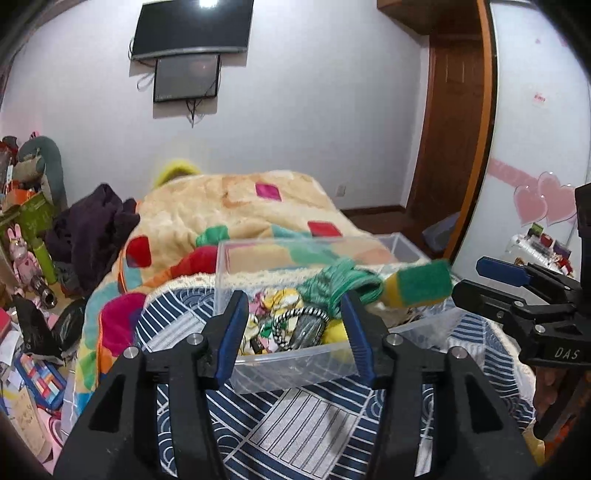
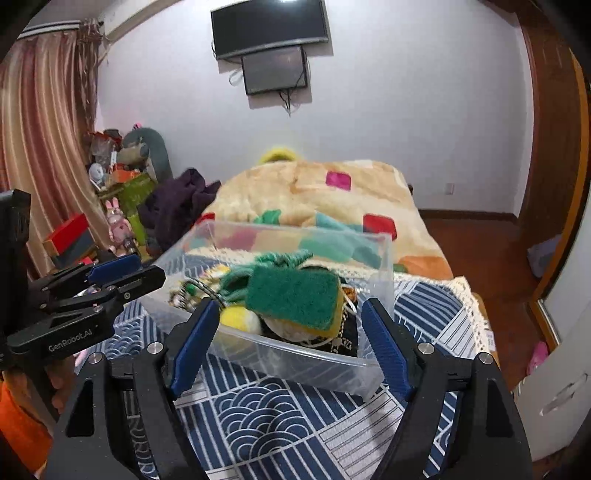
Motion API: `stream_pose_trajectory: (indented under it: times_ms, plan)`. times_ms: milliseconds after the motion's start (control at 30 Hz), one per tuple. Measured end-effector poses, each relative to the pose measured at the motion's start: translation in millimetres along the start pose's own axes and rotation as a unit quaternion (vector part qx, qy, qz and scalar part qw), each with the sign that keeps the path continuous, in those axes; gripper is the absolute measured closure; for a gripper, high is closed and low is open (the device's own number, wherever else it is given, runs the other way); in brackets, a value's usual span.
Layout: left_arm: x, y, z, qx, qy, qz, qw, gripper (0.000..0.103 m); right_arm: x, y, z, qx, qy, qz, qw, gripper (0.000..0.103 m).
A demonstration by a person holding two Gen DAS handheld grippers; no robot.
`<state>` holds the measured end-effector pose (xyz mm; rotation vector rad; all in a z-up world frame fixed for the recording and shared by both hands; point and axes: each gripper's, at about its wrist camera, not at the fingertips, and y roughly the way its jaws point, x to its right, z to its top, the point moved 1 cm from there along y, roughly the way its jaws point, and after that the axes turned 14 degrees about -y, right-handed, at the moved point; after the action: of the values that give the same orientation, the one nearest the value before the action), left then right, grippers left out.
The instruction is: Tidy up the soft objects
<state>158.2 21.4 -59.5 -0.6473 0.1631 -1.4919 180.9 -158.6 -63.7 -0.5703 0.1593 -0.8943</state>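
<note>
Right wrist view has the sponge (image 2: 295, 295) sitting atop the heap in the clear bin (image 2: 280, 369), right gripper (image 2: 286, 341) and left gripper (image 1: 293, 334) both spread and empty, so the sorting looks nearly done, nothing loose visible nearby.

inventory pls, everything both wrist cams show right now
clear plastic bin: 1, transparent, on the patterned cloth in front of both tongs
sponge: 1, green on yellow, on top of the pile in the bin
green cord bundle: 1, green, in the bin beside the sponge
yellow ball: 1, yellow, near corner of the bin
patterned cloth: 1, navy and white, under the bin
blanket: 1, beige with coloured squares, behind the bin
dark garment: 1, purple, left of the blanket
wall screens: 2, black, far wall
left tongs: 1, black with blue pads, open
right tongs: 1, black with blue pads, open
</note>
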Motion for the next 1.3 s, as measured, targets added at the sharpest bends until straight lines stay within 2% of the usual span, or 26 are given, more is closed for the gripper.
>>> stream_pose_trajectory:
  times_ms: [300,367,500,567,667,700,800,1000,1300]
  plan:
    - [12.7,-56.4,16.6,0.063,0.007,-0.03,0.9976,0.044,-8.5,-44.1,19.5,0.073,-0.01,-0.023,0.997,0.025]
    - [13.2,-64.1,17.9,0.071,0.008,-0.033,0.9969,0.042,-9.7,-47.7,20.8,0.078,-0.015,-0.029,0.996,0.024]
    - [14.0,-81.1,18.9,0.093,0.002,-0.034,0.9951,0.032,-11.8,-59.2,20.6,0.099,-0.011,-0.039,0.994,0.024]
    - [14.9,-88.5,19.3,0.102,0.003,-0.038,0.9941,0.028,-13.1,-66.8,18.8,0.114,-0.005,-0.045,0.992,0.014]
    - [17.8,-101.9,17.7,0.12,0.006,-0.038,0.9921,0.012,-14.5,-79.0,17.3,0.138,-0.001,-0.051,0.989,0.002]
    - [18.8,-104.8,17.3,0.124,0.006,-0.039,0.9915,0.007,-16.1,-82.6,17.7,0.146,-0.002,-0.055,0.988,0.0]
    - [20.1,-114.6,17.9,0.134,0.004,-0.047,0.9899,0.002,-21.5,-89.6,18.6,0.161,-0.009,-0.069,0.984,0.0]
    - [26.3,-130.5,15.6,0.156,0.017,-0.044,0.9866,0.001,-27.0,-95.8,18.9,0.174,-0.012,-0.079,0.981,0.0]
    - [28.2,-139.2,15.5,0.163,0.019,-0.05,0.9851,0.0,-30.0,-101.3,19.3,0.187,-0.016,-0.08,0.979,0.0]
